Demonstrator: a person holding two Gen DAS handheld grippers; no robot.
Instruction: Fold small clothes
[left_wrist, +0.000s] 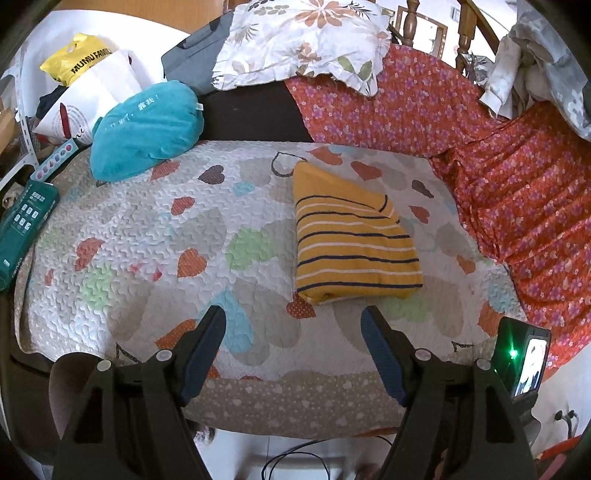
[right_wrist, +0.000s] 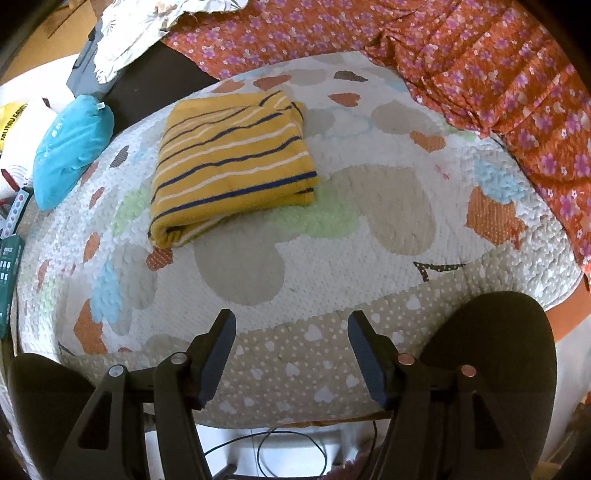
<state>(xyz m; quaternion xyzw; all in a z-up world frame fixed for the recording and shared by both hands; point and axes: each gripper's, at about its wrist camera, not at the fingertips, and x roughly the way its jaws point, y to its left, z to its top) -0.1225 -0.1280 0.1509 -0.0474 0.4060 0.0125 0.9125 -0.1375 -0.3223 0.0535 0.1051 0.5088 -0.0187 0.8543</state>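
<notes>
One folded garment (left_wrist: 351, 236) lies on the quilt (left_wrist: 147, 236), and two grippers hang over the quilt's near edge, both empty.

The garment is mustard yellow with thin stripes, some navy and some white. It is folded into a thick, roughly rectangular bundle with several layers showing at the rounded near edge. A triangular flap is tucked across its upper part, so the stripes there run at a slant to those below. In the right wrist view the same garment (right_wrist: 229, 162) sits toward the far left of the quilt (right_wrist: 369, 280), lying flat, with nothing touching it.

The left gripper (left_wrist: 293, 321) has its two blue-padded fingers spread wide, nothing between them but quilt; the garment's near edge is just beyond the tips. The right gripper (right_wrist: 291, 325) is likewise spread, though a shade less, and holds nothing; the garment is well apart from it, up and to the left.

Around the quilt I count one teal cushion (left_wrist: 146, 129) at its far left corner, one floral pillow (left_wrist: 303, 40) behind it, one red flowered cloth (left_wrist: 517, 192) bunched along the right side, one green box (left_wrist: 26, 218) at the left edge, and one yellow bag (left_wrist: 75, 59) beyond the cushion. A small device with a green light (left_wrist: 522, 358) sits at the right of the left gripper.
</notes>
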